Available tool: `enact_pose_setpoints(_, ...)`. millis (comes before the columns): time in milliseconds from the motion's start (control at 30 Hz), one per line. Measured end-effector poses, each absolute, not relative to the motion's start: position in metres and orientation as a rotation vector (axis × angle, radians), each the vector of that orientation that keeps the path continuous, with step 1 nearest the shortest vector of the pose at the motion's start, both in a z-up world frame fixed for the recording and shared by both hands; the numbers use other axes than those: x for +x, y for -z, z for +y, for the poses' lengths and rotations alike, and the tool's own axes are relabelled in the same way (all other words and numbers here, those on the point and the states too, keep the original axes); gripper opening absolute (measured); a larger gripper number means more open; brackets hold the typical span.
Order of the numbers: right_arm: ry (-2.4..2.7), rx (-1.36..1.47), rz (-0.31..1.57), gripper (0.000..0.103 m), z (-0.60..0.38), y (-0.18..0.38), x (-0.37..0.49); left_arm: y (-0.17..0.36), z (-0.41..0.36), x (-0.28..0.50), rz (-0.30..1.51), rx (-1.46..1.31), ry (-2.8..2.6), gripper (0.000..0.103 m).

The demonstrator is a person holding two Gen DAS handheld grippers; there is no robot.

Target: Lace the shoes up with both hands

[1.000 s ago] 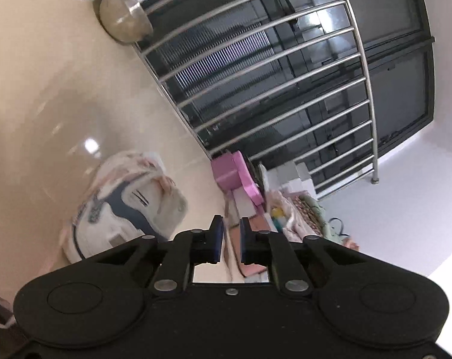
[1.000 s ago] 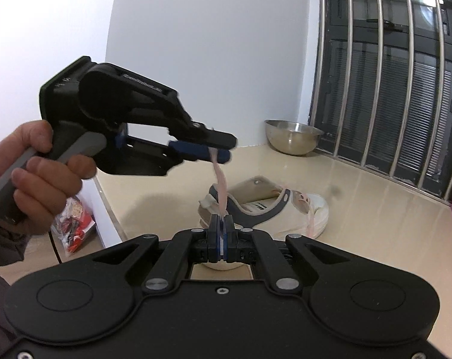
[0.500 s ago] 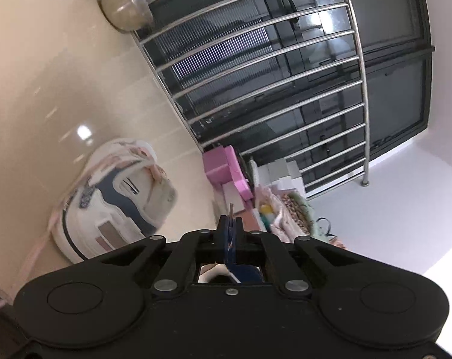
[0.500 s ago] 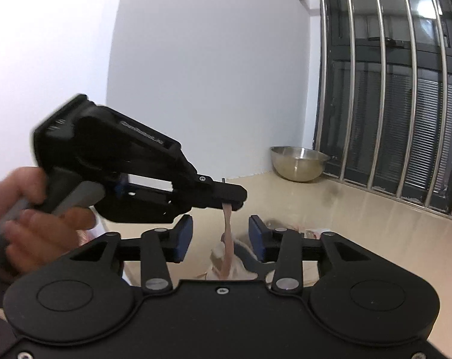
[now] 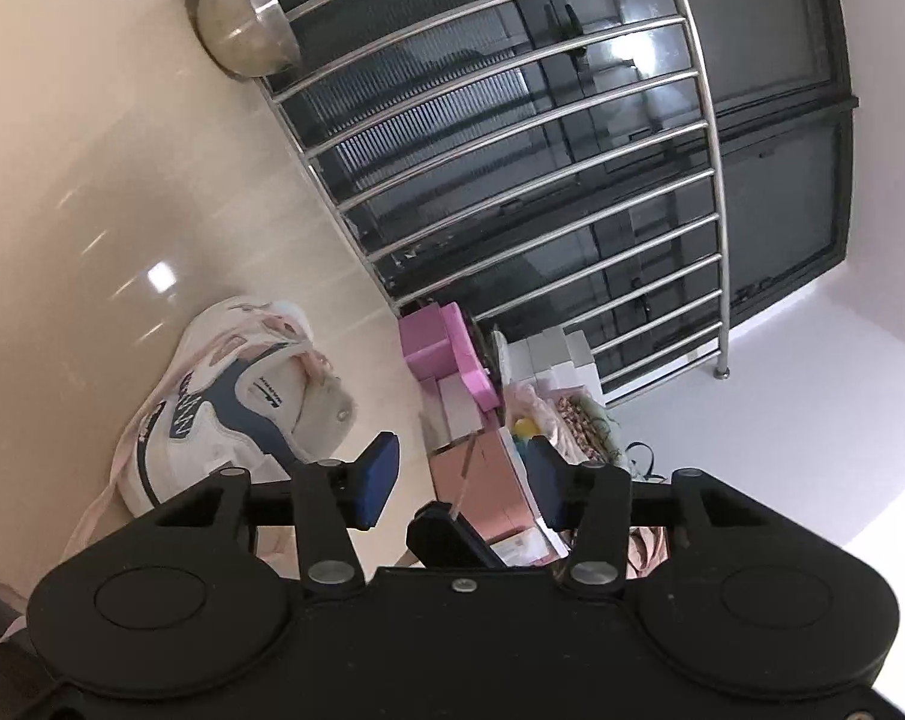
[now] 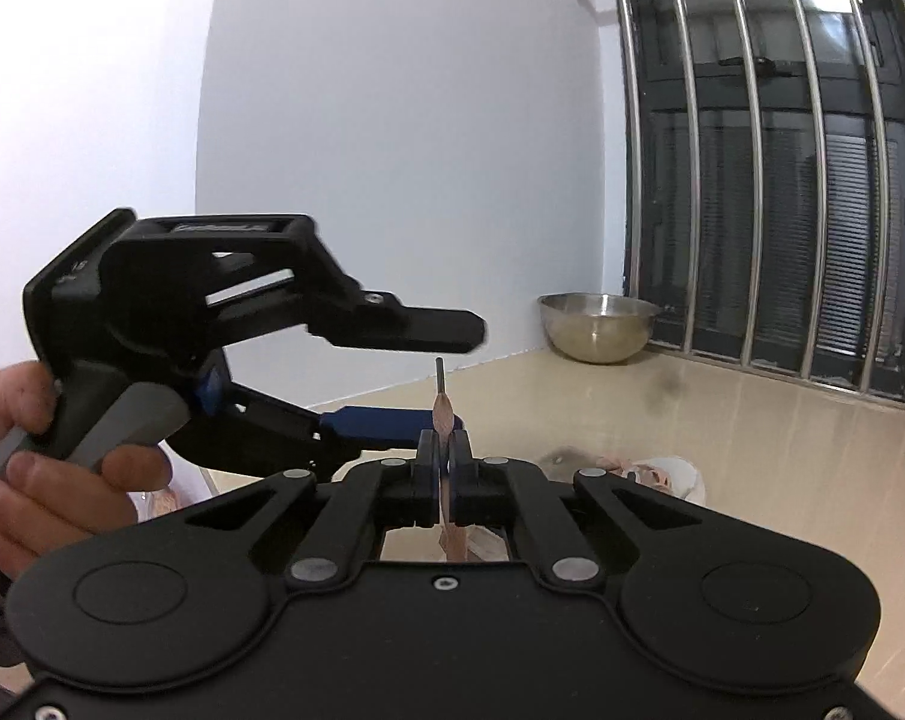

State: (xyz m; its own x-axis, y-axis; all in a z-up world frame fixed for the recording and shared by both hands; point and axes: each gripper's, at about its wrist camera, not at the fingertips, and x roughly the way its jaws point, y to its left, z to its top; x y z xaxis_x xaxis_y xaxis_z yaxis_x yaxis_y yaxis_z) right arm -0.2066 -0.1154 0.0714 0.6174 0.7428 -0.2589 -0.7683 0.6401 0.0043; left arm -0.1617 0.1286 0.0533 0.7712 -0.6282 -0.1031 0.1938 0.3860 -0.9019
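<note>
Pink lace point(image 6: 444, 414) with its dark stiff tip pointing up now sits pinched between the closed jaws of the right gripper point(image 6: 444, 450), where half a second ago those jaws stood apart around it. The left gripper point(image 6: 452, 372), which was clamped on that same lace end, is opening, its blue pads point(image 5: 375, 471) parted with the lace tip rising free between them. So the lace end has passed from left to right, likely readying it for the next eyelet. Below and beyond the right gripper, the white-and-navy shoe point(image 5: 230, 414) lies on the beige floor point(image 5: 92, 180), well short of the steel bowl point(image 6: 599, 327).
</note>
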Motion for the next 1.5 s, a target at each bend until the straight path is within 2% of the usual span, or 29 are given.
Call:
enact_pose_setpoints(33,-0.873,-0.113,0.249,0.001,-0.116,-0.071,-0.207,-0.052,0.129,-0.162,0.476,-1.058,0.55,0.019)
enact_pose_setpoints(100,-0.867,-0.118,0.251,0.001,-0.116,-0.071,-0.208,-0.05,0.13,-0.162,0.475,-1.071,0.546,0.015)
enact_pose_setpoints(133,-0.865,-0.122,0.252,0.001,-0.116,-0.071,-0.208,-0.048,0.131,-0.162,0.471,-1.082,0.552,0.008)
enact_pose_setpoints(167,-0.863,-0.125,0.253,0.001,-0.116,-0.071,-0.208,-0.047,0.132,-0.163,0.465,-1.091,0.555,0.006)
enact_pose_setpoints(333,-0.863,-0.122,0.245,0.003,-0.118,-0.071,-0.21,-0.045,0.133,-0.163,0.466,-1.105,0.555,0.003)
enact_pose_setpoints(433,-0.849,-0.12,0.245,0.013,-0.115,-0.072,-0.21,-0.043,0.131,-0.162,0.473,-1.113,0.552,0.002)
enact_pose_setpoints(500,-0.843,-0.12,0.232,0.014,-0.114,-0.07,-0.211,-0.042,0.13,-0.162,0.48,-1.109,0.549,0.002)
enact_pose_setpoints(700,-0.835,-0.076,0.233,0.014,-0.115,-0.066,-0.206,-0.039,0.129,-0.161,0.489,-1.111,0.539,0.002)
enact_pose_setpoints(767,-0.84,-0.063,0.234,0.003,-0.116,-0.066,-0.206,-0.038,0.13,-0.16,0.49,-1.112,0.538,0.002)
enact_pose_setpoints(800,-0.842,-0.055,0.238,0.002,-0.117,-0.065,-0.205,-0.037,0.13,-0.159,0.492,-1.111,0.537,0.003)
enact_pose_setpoints(867,-0.851,-0.042,0.248,0.002,-0.119,-0.064,-0.203,-0.037,0.131,-0.155,0.514,-1.09,0.524,0.005)
enact_pose_setpoints(900,-0.851,-0.041,0.252,0.002,-0.12,-0.064,-0.202,-0.037,0.131,-0.152,0.525,-1.078,0.516,0.012)
enact_pose_setpoints(933,-0.836,-0.041,0.256,0.002,-0.121,-0.063,-0.201,-0.04,0.132,-0.149,0.535,-1.029,0.503,0.027)
enact_pose_setpoints(967,-0.817,-0.043,0.262,0.002,-0.123,-0.062,-0.199,-0.047,0.132,-0.147,0.537,-0.926,0.467,0.037)
enact_pose_setpoints(1000,-0.792,-0.045,0.268,0.002,-0.126,-0.061,-0.197,-0.055,0.131,-0.144,0.538,-0.821,0.43,0.055)
enact_pose_setpoints(1033,-0.764,-0.046,0.277,0.002,-0.129,-0.059,-0.194,-0.065,0.126,-0.14,0.533,-0.683,0.381,0.061)
enact_pose_setpoints(1133,-0.698,-0.039,0.342,0.002,-0.142,-0.055,-0.177,-0.085,0.098,-0.118,0.55,-0.299,0.29,0.062)
enact_pose_setpoints(1267,-0.665,-0.07,0.353,0.002,-0.149,-0.064,-0.149,-0.083,0.071,-0.077,0.617,-0.094,0.319,0.061)
enact_pose_setpoints(1300,-0.665,-0.076,0.342,0.002,-0.148,-0.069,-0.141,-0.081,0.067,-0.068,0.632,-0.07,0.321,0.06)
enact_pose_setpoints(1333,-0.678,-0.081,0.343,0.002,-0.145,-0.071,-0.13,-0.078,0.067,-0.062,0.631,-0.061,0.316,0.051)
enact_pose_setpoints(1367,-0.704,-0.086,0.36,0.003,-0.14,-0.071,-0.117,-0.076,0.068,-0.058,0.633,-0.068,0.329,0.039)
enact_pose_setpoints(1400,-0.73,-0.09,0.377,0.003,-0.135,-0.071,-0.103,-0.074,0.069,-0.054,0.635,-0.075,0.342,0.019)
enact_pose_setpoints(1500,-0.806,-0.106,0.434,0.002,-0.12,-0.067,-0.065,-0.07,0.082,-0.053,0.618,-0.139,0.359,0.015)
